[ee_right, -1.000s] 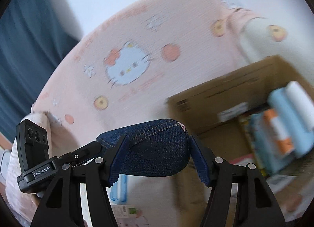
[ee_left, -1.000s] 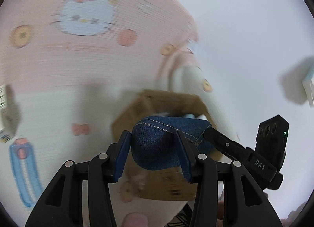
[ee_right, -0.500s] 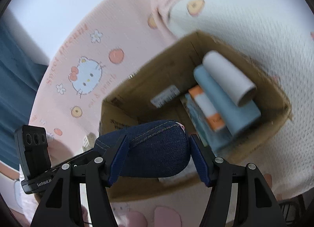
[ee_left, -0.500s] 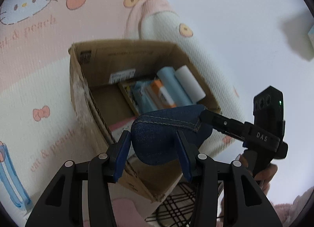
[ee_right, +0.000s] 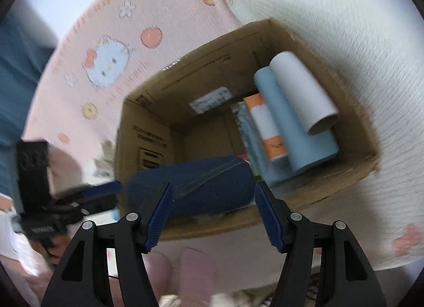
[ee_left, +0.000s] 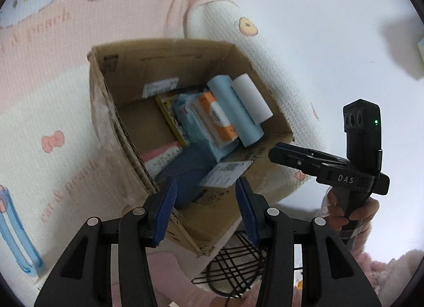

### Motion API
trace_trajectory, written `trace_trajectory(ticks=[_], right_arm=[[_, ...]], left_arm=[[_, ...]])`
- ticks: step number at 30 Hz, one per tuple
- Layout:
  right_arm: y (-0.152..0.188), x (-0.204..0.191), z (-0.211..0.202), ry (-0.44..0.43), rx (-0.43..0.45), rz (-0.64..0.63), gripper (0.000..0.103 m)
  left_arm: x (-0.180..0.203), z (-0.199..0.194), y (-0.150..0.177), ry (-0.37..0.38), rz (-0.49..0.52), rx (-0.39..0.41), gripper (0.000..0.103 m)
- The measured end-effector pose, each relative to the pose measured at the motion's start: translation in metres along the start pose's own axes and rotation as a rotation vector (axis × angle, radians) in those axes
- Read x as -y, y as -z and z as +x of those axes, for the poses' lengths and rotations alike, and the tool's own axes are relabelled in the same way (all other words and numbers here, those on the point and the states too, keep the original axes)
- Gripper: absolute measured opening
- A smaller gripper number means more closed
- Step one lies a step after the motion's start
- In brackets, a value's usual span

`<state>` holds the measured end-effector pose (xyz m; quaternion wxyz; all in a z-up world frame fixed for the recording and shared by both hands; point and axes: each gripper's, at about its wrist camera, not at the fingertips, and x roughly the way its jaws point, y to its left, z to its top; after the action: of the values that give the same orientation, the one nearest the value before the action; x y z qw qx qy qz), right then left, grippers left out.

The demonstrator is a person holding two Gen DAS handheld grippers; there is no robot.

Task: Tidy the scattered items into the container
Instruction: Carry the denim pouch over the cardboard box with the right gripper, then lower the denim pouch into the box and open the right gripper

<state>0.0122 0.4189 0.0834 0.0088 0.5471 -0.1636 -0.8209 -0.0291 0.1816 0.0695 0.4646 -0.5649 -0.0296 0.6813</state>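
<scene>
The denim roll (ee_left: 185,171) was hard to read: in the right wrist view it was smeared by blur, and in the left wrist view its near end was hidden behind the left finger of the left tongs (ee_left: 205,187). It lay inside the box (ee_left: 159,57), against the wall nearest to the tongs, just beyond the tips of both. The left tongs stood apart with nothing between the pads and pointed steeply down into the box. The right tongs (ee_right: 213,187) were also apart and not pressing the roll, tilted down over the near wall. A hand (ee_left: 352,211), partly cut by the handle, held the right tongs. Farther from the tongs, a blue roll (ee_left: 235,110) and a white roll (ee_left: 251,97) lay side by side in the box.
</scene>
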Motion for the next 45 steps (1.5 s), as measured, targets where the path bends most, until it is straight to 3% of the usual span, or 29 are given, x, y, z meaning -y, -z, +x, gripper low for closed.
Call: trace_trajectory(ticks=[9,13,16,17,18,20,21,28,31,35,40,45], right_arm=[[-0.015,-0.011,0.009,0.047,-0.054,-0.053,0.063],[-0.036,-0.021,0.034,0.018,-0.117,-0.054,0.063],[-0.053,-0.03,0.059,0.006,-0.173,-0.058,0.063],[-0.058,-0.032,0.068,0.009,-0.186,-0.055,0.058],[-0.061,-0.034,0.074,0.014,-0.197,-0.056,0.042],[-0.069,-0.039,0.094,0.011,-0.248,-0.073,0.02],[-0.073,-0.04,0.107,0.0,-0.28,-0.069,0.019],[-0.074,-0.041,0.185,0.003,-0.452,0.027,0.019],[-0.073,-0.045,0.206,-0.014,-0.484,0.054,0.019],[-0.078,-0.042,0.228,0.036,-0.506,0.076,0.019],[-0.075,-0.036,0.236,0.092,-0.568,0.096,0.019],[-0.056,-0.044,0.228,0.202,-0.639,0.01,0.019]], left_arm=[[-0.003,-0.003,-0.014,-0.084,0.05,0.059,0.05],[-0.002,0.006,-0.023,-0.108,0.096,0.074,0.05],[-0.005,0.02,-0.034,-0.121,0.105,0.038,0.05],[-0.007,0.025,-0.038,-0.121,0.103,0.025,0.047],[-0.01,0.029,-0.042,-0.125,0.097,0.018,0.036],[-0.016,0.034,-0.05,-0.15,0.091,0.021,0.014],[-0.018,0.036,-0.053,-0.164,0.095,0.033,0.01],[-0.027,0.055,-0.075,-0.233,0.14,0.031,0.01],[-0.03,0.063,-0.081,-0.227,0.147,0.015,0.01],[-0.029,0.068,-0.088,-0.288,0.188,0.028,0.01],[-0.031,0.068,-0.087,-0.293,0.213,0.018,0.01],[-0.03,0.063,-0.082,-0.291,0.207,0.025,0.01]])
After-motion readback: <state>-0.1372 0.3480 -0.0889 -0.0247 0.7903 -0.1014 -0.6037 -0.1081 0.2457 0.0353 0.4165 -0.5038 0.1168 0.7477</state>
